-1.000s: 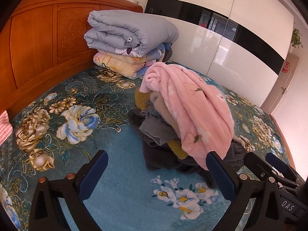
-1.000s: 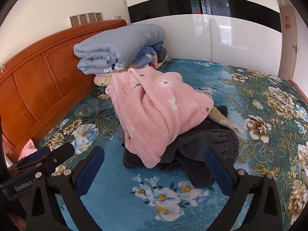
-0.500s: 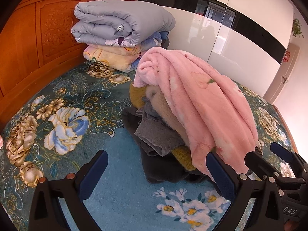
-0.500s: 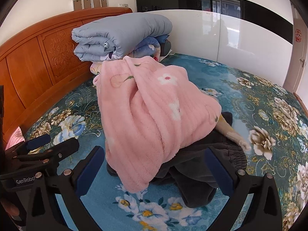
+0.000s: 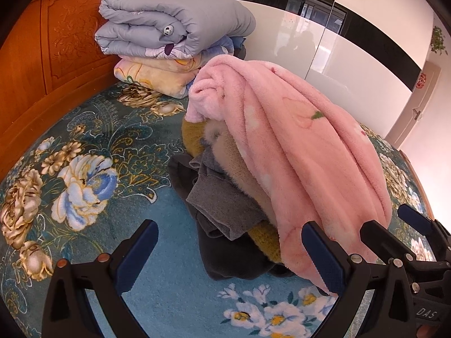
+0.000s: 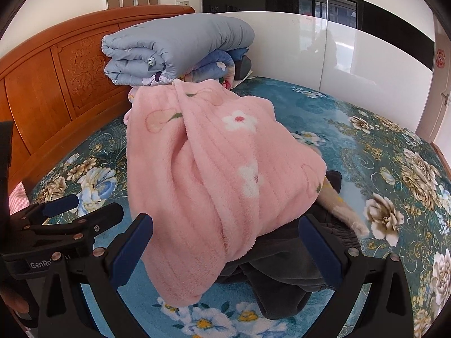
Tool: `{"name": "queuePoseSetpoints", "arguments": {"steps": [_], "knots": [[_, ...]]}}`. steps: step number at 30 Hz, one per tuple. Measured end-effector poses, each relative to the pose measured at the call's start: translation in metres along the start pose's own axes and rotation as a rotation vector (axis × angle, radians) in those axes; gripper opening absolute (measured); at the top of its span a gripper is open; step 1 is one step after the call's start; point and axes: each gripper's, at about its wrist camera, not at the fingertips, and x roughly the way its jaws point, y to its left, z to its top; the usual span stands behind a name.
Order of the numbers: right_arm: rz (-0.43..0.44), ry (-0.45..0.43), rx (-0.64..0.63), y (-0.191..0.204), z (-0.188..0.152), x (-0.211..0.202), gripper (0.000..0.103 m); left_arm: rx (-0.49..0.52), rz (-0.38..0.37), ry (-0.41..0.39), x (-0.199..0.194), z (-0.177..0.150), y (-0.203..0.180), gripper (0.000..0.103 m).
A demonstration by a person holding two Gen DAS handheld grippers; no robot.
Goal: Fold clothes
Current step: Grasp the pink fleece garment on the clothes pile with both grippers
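A pile of clothes lies on the floral bedspread [image 5: 84, 169]. A fluffy pink garment [image 5: 296, 146] with flower prints drapes over the top; it also shows in the right wrist view [image 6: 214, 174]. Under it lie a grey garment [image 5: 222, 202], a mustard piece [image 5: 265, 239] and dark trousers [image 6: 284, 276]. My left gripper [image 5: 229, 248] is open and empty, close in front of the pile's lower edge. My right gripper [image 6: 225, 242] is open and empty, its jaws straddling the pink garment's hanging hem. Each gripper shows at the other view's edge.
Folded quilts [image 5: 174, 31] are stacked against the carved wooden headboard [image 5: 64, 45] behind the pile. Glossy white wardrobe doors [image 6: 352, 62] stand along the bed's far side. Bedspread extends to the right [image 6: 394, 155]. A pink checked cloth [image 6: 18, 200] lies at the left edge.
Both grippers have moved forward toward the clothes pile, which now fills more of each view. Both jaws stay open; nothing has been taken hold of.
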Motion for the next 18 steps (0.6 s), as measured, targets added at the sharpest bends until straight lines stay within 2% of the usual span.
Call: {"name": "queuePoseSetpoints", "arguments": {"steps": [10, 18], "knots": [[0.010, 0.014, 0.003, -0.003, -0.002, -0.003, 0.103, -0.003, 0.005, 0.034, -0.001, 0.002, -0.005, 0.103], [0.012, 0.021, 0.010, -0.015, -0.008, -0.014, 0.103, 0.019, 0.014, 0.052, -0.007, 0.007, -0.025, 0.103]]}}
